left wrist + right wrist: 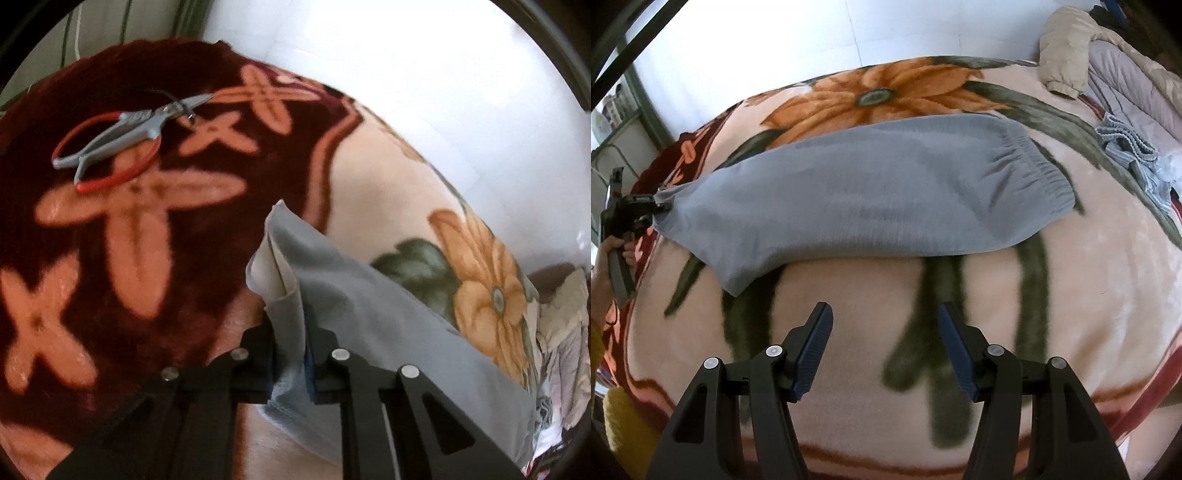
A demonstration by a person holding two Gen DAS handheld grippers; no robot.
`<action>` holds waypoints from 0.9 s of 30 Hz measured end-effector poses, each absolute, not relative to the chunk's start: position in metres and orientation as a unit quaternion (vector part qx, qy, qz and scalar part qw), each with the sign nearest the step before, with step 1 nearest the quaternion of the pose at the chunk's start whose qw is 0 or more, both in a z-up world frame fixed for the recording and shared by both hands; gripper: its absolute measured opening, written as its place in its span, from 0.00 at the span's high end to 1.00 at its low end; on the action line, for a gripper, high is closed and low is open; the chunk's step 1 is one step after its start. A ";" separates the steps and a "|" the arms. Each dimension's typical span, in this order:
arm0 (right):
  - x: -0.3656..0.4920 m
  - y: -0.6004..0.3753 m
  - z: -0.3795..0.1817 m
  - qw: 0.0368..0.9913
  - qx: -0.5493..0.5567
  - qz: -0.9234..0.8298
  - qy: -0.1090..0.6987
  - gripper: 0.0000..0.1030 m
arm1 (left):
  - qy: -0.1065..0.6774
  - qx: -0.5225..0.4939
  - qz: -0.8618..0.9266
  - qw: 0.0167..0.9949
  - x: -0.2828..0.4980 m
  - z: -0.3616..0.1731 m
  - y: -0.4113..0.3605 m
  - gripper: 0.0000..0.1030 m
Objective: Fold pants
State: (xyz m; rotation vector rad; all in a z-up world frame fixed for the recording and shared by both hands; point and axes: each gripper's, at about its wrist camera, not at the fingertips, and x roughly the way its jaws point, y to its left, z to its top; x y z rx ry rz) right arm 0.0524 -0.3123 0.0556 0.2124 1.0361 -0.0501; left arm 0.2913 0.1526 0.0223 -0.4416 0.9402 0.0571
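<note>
1. Pants of plain grey knit fabric (857,199) lie folded lengthwise on the plush peach blanket with orange flowers and a dark red border (1089,295), ahead of our right gripper (884,332) and clear of it.
2. We hold the right gripper with its jaws spread wide and nothing between the blue ribbed pads (812,350); only blanket shows in the gap.
3. Our left gripper (290,332) has its jaws pinched on the leg end of the pants (332,295), the grey cloth bunched between the black fingers with a pale inner layer poking out ahead of them.
4. From the right wrist view, the left gripper (646,206) sits far off to the left, at the cuff end, while the elastic waistband (1034,166) lies ahead and to the right.
5. Ahead and left of the left gripper, grey-and-red-handled snips (122,136) rest on the blanket's dark red part.
6. Far right of the right gripper, a heap of beige and lilac quilted clothing (1108,74) lies at the blanket's edge.
</note>
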 end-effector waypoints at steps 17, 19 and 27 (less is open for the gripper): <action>0.038 -0.318 0.082 0.884 0.120 -0.008 0.452 0.41 | 0.414 -0.130 -0.085 0.897 0.260 0.122 0.068 0.90; 0.036 -0.322 0.087 0.887 0.124 -0.008 0.445 0.41 | 0.414 -0.114 -0.099 0.897 0.254 0.131 0.049 0.90; 0.028 -0.342 0.097 0.896 0.149 -0.011 0.418 0.41 | 0.423 -0.044 -0.153 0.892 0.238 0.148 -0.040 0.90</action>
